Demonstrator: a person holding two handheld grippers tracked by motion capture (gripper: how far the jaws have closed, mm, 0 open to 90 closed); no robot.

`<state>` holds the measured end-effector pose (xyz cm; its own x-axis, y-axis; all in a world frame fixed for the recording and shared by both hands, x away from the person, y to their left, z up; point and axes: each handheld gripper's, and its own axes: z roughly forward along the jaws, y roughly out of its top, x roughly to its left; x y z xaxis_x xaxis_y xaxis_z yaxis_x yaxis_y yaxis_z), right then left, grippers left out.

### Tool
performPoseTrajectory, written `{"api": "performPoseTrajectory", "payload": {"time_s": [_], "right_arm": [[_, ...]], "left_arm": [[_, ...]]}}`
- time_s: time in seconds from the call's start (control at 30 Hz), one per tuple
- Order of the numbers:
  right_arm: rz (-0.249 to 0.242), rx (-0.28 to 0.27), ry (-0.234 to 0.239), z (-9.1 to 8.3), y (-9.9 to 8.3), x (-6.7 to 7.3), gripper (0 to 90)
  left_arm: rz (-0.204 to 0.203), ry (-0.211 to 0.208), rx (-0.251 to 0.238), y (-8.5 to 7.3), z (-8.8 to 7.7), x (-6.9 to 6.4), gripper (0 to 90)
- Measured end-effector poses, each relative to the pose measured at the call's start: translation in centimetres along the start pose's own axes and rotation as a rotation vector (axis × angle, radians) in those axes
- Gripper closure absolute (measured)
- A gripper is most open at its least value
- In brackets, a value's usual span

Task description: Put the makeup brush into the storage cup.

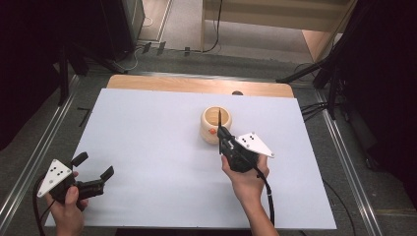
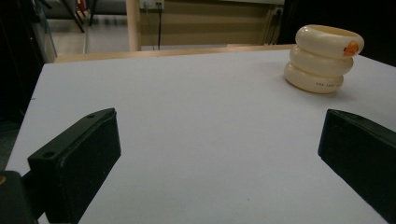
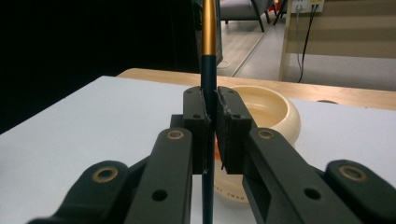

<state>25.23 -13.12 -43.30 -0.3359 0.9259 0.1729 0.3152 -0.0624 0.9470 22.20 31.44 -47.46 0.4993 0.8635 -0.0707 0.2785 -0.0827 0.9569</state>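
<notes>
While clamped in right gripper [image 3: 210,126] jaws, slim dark pen [image 3: 208,56] with gold band upright beside cream ringed pot [image 1: 215,124]; left gripper [image 1: 92,167] jaws wide open, near table [image 1: 147,128] front-left corner.

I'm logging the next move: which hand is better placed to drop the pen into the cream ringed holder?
Right. The right gripper is shut on the pen beside the holder; the left gripper is open, far off.
</notes>
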Motion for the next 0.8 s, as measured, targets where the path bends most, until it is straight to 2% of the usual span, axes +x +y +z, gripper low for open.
{"api": "performPoseTrajectory", "payload": {"time_s": [0.8], "right_arm": [[0.025, -0.034, 0.003, 1.3, 1.8, -0.6, 84.2]], "left_arm": [[0.004, -0.002, 0.005, 0.0, 0.1, -0.1, 0.0]]}}
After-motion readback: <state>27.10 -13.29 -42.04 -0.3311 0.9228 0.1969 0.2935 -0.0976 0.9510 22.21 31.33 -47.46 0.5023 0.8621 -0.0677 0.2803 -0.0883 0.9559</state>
